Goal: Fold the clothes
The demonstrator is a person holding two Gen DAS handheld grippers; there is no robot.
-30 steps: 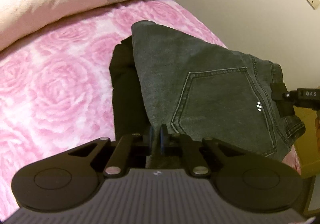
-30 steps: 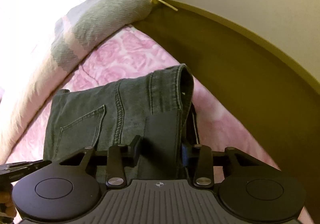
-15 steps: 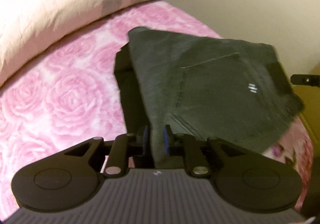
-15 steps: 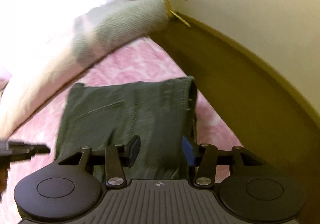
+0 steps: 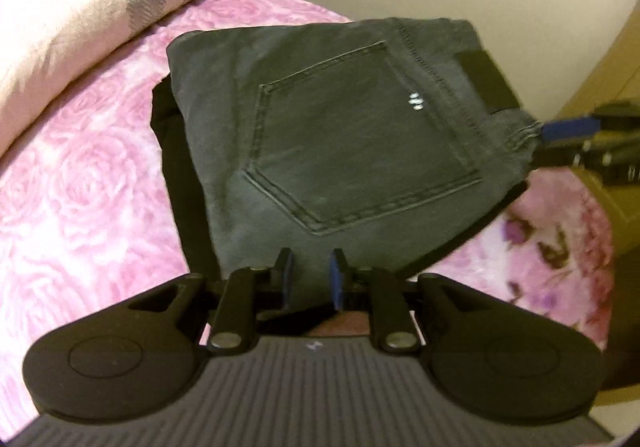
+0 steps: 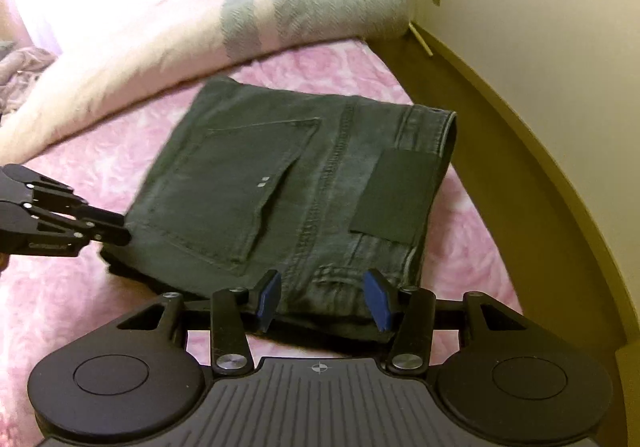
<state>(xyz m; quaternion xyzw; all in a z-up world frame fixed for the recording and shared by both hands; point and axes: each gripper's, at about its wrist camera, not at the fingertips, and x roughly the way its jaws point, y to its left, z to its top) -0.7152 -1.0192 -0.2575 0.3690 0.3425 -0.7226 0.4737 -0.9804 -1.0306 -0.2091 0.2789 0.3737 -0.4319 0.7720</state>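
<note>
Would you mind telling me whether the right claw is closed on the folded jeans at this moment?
No, the right claw stands open, its blue fingers spread apart on either side of the near edge of the folded jeans.

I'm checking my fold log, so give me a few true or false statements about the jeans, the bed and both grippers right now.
1. The jeans lie folded on a pink rose-print bedspread. True.
2. The right gripper is clamped shut on the jeans. False: its jaws stand apart, astride the near edge.
3. A back pocket faces up. True.
4. The left gripper is shut. False: it is open, with a gap between its fingers.
5. The jeans are bright blue. False: they are dark grey.
6. A grey-striped blanket lies beyond the jeans. True.
</note>
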